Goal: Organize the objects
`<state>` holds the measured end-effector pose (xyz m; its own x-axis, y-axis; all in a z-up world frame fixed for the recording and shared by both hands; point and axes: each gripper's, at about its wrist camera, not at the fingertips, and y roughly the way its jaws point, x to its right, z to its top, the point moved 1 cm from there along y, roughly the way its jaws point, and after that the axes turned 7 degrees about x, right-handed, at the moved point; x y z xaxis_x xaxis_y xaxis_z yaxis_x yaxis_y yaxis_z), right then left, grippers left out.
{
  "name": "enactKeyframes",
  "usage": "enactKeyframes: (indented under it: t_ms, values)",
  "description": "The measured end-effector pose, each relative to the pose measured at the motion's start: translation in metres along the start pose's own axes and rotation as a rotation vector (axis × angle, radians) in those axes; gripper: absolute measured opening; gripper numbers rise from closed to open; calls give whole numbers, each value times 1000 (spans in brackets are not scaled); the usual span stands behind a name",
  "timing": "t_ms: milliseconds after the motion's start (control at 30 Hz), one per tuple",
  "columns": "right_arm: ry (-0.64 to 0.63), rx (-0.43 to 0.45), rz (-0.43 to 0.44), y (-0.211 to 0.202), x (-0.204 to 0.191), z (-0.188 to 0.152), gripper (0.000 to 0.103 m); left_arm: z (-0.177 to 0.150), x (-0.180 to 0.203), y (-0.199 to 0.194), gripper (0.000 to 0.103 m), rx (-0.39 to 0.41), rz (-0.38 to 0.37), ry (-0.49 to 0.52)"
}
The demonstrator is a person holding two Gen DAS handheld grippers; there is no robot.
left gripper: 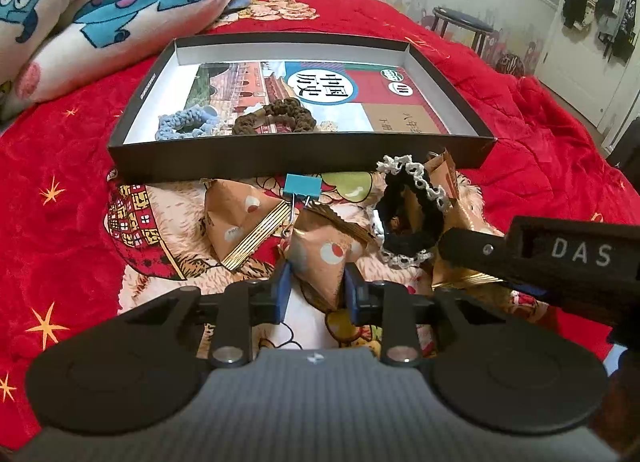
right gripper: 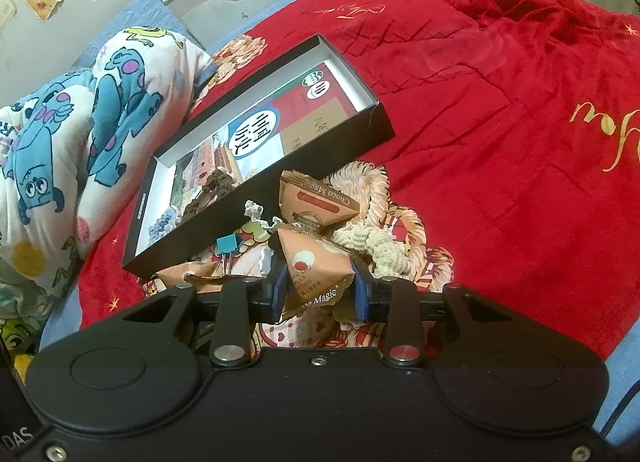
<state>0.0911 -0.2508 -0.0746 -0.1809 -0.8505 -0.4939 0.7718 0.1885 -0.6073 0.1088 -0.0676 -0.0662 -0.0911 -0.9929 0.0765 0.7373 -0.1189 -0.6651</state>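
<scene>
Two triangular tan snack packets are gripped. My left gripper (left gripper: 317, 292) is shut on one packet (left gripper: 320, 262), its blue pads pressing both sides. My right gripper (right gripper: 320, 290) is shut on another packet (right gripper: 316, 266) marked Choco Magic. Behind them a shallow black box (left gripper: 280, 160) holds a history book (left gripper: 320, 86), a light blue scrunchie (left gripper: 180, 124) and a brown scrunchie (left gripper: 276, 116). Loose on the blanket lie a third packet (left gripper: 240, 222), a blue binder clip (left gripper: 303, 184), a black scrunchie with white lace (left gripper: 416, 222) and a cream scrunchie (right gripper: 372, 246).
Everything rests on a red blanket (left gripper: 60, 150) over a bed. A rolled cartoon quilt (left gripper: 100, 2) lies at the left behind the box. Another packet (right gripper: 320, 198) leans by the box wall. A dark stool (left gripper: 460, 20) stands beyond the bed.
</scene>
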Motion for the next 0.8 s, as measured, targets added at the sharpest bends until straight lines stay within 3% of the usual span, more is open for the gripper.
enactKeyframes:
  t_ms: [100,200,300,433,467,533,800]
  values:
    - [0,6,-8,3,-1,0,38,0,0,0,41,5,3,1]
    - [-6,12,-21,6,-3,0,38,1,-1,1,41,19,8,2]
    - [-15,10,-32,10,-4,0,38,2,-4,7,52,13,17,-25]
    - [-1,6,-33,12,-1,0,37,3,-7,12,56,22,42,-64]
    - [1,7,-33,13,-1,0,36,3,-6,12,55,29,52,-51]
    - [4,8,-32,13,0,0,35,2,-3,13,39,35,65,-31]
    - [-5,19,-35,9,-2,-1,33,4,2,10,33,28,75,27]
